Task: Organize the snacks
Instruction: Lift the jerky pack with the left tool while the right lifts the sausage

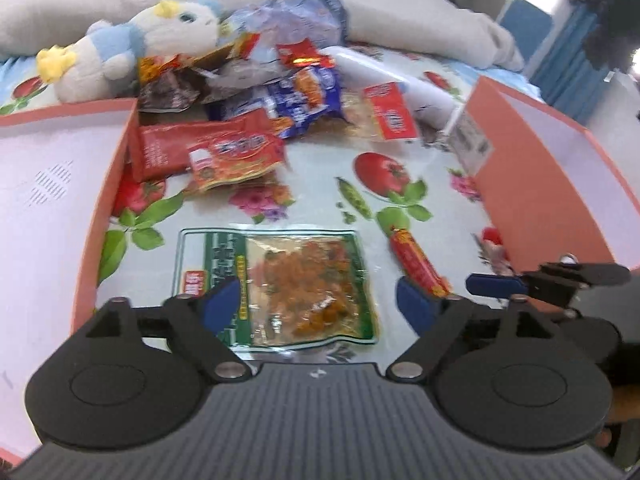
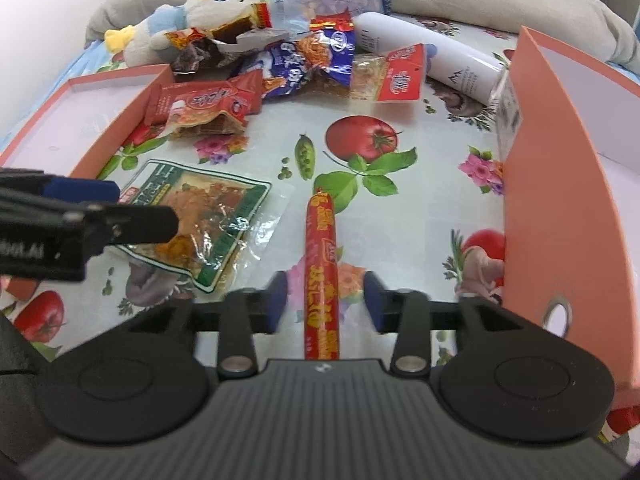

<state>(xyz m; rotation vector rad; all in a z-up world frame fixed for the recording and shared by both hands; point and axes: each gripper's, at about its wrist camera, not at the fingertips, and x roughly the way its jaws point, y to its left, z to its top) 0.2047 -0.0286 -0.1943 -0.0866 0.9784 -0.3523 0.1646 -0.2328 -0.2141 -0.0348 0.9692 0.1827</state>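
Sausage [image 2: 322, 258] lies between the down-tilted right claw's [image 2: 325, 300] parted pads.

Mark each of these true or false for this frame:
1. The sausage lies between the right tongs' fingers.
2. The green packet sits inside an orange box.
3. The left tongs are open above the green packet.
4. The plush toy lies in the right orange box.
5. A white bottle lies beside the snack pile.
1. True: the sausage lies between the right tongs, unpressed.
2. False: the green packet lies on the cloth between the boxes.
3. True: the left tongs stand wide open.
4. False: the plush toy lies behind the left box.
5. True: white bottle.
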